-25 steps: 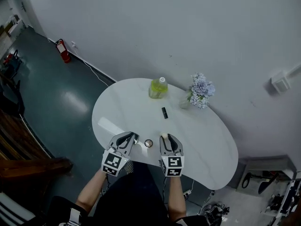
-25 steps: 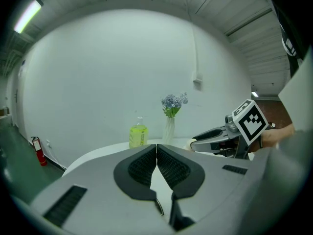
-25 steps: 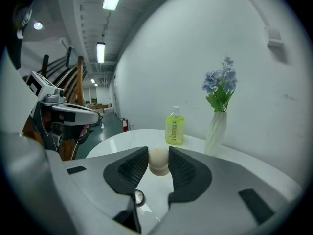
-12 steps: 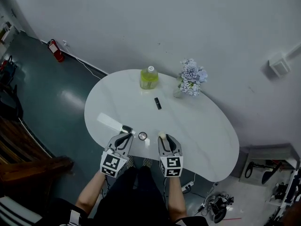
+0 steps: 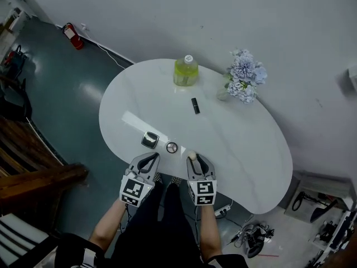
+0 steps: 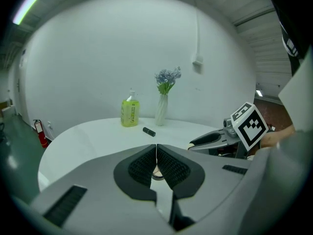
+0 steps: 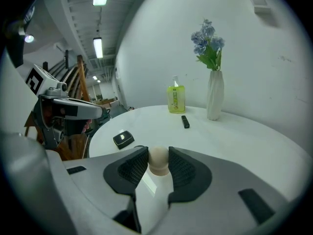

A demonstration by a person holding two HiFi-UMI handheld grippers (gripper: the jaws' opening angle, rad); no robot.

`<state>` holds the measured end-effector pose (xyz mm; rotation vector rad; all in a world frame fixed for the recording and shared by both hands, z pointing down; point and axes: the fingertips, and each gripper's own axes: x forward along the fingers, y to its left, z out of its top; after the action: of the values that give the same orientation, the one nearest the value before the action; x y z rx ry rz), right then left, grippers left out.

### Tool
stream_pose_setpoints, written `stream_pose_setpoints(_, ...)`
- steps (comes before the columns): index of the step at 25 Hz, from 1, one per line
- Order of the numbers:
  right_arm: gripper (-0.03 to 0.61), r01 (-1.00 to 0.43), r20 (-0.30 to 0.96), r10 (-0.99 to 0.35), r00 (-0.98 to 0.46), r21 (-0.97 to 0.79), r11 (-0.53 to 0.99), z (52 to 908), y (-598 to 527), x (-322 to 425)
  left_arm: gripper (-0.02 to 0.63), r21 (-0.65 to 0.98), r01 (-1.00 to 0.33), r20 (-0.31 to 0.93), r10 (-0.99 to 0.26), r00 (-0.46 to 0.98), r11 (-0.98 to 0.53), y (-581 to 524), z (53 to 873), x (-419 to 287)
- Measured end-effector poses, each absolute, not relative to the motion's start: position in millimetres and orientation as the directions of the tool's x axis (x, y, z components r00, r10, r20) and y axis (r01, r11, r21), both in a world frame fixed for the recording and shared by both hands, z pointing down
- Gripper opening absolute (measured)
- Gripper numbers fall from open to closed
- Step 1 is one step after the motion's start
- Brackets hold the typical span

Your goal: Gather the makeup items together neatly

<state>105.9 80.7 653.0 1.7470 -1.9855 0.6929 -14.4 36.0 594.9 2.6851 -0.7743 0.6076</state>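
Head view: right gripper (image 5: pixel 195 159) clamped on a beige makeup sponge (image 5: pixel 192 156) at the near edge of the white surface (image 5: pixel 251 149). Compact (image 5: pixel 149 140) and small round jar (image 5: pixel 172 147) just beyond, lipstick (image 5: pixel 195 105) well apart.

Left gripper view: left gripper (image 6: pixel 156 150) closed on nothing.

Right gripper view: sponge squeezed between both pads. Likely mid-carry; next, set down beside the compact.

Around: dark green floor (image 5: pixel 61 105), white wall (image 5: pixel 223 15).

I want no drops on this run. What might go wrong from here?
The right gripper pinches the rounded beige sponge at its jaw tips, close to the near edge of the table; set down carelessly, it may roll off. The shut left gripper sits just short of the small round case and black compact and might nudge them.
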Motion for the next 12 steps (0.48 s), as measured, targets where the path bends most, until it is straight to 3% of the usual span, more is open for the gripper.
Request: stream_pose_setpoints(12,0.147,-0.988,0.618,-0.771,-0.154,-0.094,0.123,696,80,105,0.02,0.181,-0.592,0.524,-0.433,0.734,-0.785,55,643,-20)
